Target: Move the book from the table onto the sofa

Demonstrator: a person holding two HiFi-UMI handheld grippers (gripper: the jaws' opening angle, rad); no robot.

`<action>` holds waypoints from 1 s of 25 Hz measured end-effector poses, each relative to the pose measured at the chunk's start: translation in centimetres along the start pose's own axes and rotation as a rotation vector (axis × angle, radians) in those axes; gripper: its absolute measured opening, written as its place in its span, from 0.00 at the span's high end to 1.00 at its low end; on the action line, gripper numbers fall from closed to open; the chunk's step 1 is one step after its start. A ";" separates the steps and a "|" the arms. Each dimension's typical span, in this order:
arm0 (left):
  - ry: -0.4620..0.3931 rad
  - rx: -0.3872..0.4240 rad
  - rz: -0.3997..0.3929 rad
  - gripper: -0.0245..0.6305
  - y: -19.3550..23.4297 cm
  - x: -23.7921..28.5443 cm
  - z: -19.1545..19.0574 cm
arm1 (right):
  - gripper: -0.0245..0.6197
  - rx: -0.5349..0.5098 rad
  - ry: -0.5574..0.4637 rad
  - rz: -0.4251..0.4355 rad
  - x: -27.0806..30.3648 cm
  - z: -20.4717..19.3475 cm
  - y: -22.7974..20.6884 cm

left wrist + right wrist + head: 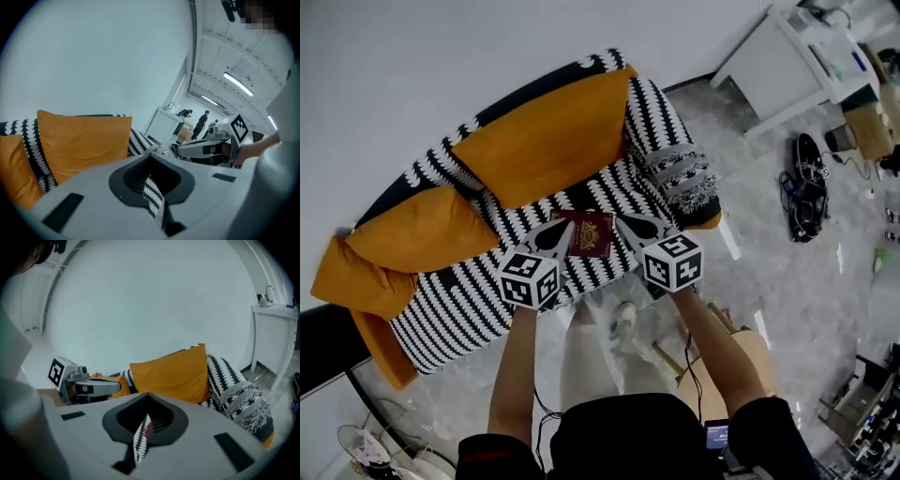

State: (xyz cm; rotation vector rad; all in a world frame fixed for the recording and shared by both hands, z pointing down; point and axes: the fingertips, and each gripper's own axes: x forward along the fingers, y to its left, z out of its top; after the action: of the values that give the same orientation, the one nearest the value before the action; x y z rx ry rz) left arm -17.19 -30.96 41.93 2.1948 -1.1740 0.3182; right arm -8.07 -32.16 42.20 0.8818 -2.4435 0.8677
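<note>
A dark red book [591,234] lies flat on the seat of the black-and-white patterned sofa [469,305], in front of two orange cushions [546,141]. My left gripper [564,229] hovers over the book's left edge and my right gripper [625,222] over its right edge, both held above the seat. Both are shut with nothing between the jaws. In the left gripper view the left gripper [152,187] shows only sofa pattern through its slit. Through the slit of the right gripper [143,432] a sliver of the red book [148,429] shows.
A third orange cushion [356,277] hangs at the sofa's left end. A white cabinet [787,56] stands at the back right, with dark gear [806,187] on the grey floor beside it. People [202,123] stand far off in the room.
</note>
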 end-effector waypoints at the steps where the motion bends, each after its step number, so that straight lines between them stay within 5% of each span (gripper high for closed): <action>1: -0.013 0.008 -0.006 0.94 -0.8 -0.1 0.8 | 0.94 -0.015 -0.002 0.007 -0.4 0.4 0.2; 18: -0.207 0.177 0.016 0.94 -13.7 -7.1 10.9 | 0.94 -0.144 -0.227 0.120 -13.5 10.7 8.0; 25: -0.249 0.148 0.049 0.94 -17.5 -10.0 12.8 | 0.94 -0.198 -0.313 0.152 -18.7 13.3 10.9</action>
State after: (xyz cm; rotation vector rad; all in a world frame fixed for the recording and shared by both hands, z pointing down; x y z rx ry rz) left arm -9.66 -25.13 20.03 2.3899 -1.3783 0.1587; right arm -3.97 -26.49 17.76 0.8195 -2.8386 0.5549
